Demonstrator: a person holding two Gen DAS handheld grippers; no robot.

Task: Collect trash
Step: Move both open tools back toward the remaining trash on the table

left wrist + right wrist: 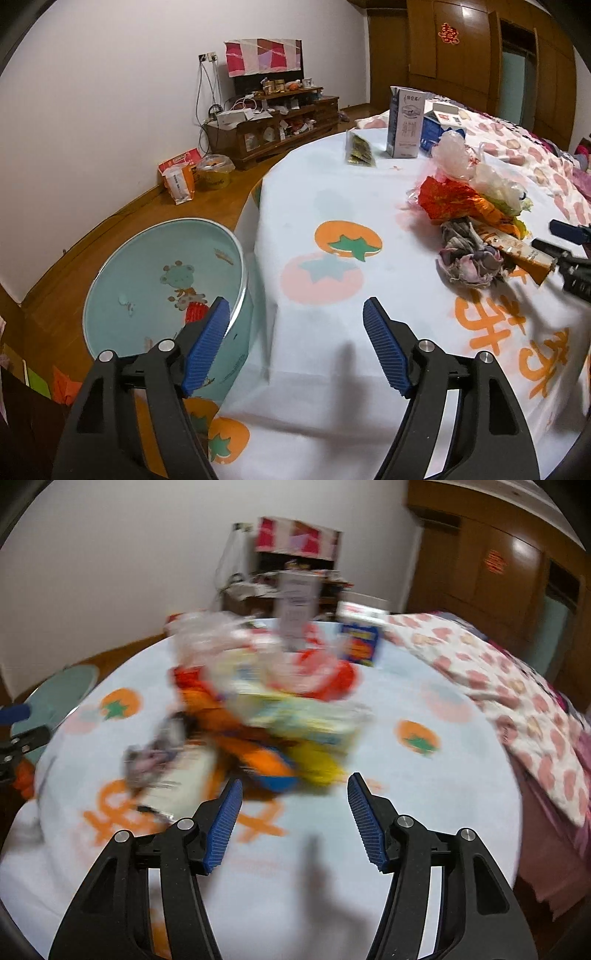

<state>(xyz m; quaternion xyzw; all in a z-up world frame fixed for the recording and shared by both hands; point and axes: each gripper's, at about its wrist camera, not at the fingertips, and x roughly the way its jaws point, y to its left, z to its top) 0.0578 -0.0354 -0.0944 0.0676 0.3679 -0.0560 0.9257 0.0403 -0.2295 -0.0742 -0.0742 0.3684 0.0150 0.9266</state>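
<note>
Two hand-held grippers show here, each from its own wrist camera. The left hand-held gripper (295, 314) has its blue pads spread wide with nothing between them; it hangs over the near edge of the tabletop (332, 199), which is covered by a white cloth printed with orange and pink fruit. One of its fingers (207, 347) overlaps the rim of a round pale-green tub (110, 273) that stands on the wooden floor (122, 214) just beside the tabletop. A small red scrap (195, 313) lies on the tub's bottom near the cartoon print.

The trash pile (469, 218) sits on the tabletop to the right of the left hand-held gripper, well apart from it: a red crinkled wrapper, clear plastic bags, a crumpled greyish wad and an orange-and-white packet, all touching. Behind the pile stands a tall upright milk carton (404, 122), with a blue box (439, 127) just beside it and a small dark sachet (359, 150) lying to its left.

The right hand-held gripper (294, 786) is also spread, its pads empty. Its view is heavily blurred, but the trash pile (258, 709) lies just ahead of its fingertips, with the milk carton (295, 609) and the blue box (360, 646) beyond. A bed with a heart-patterned cover (517, 701) lies to the right of the tabletop.
</note>
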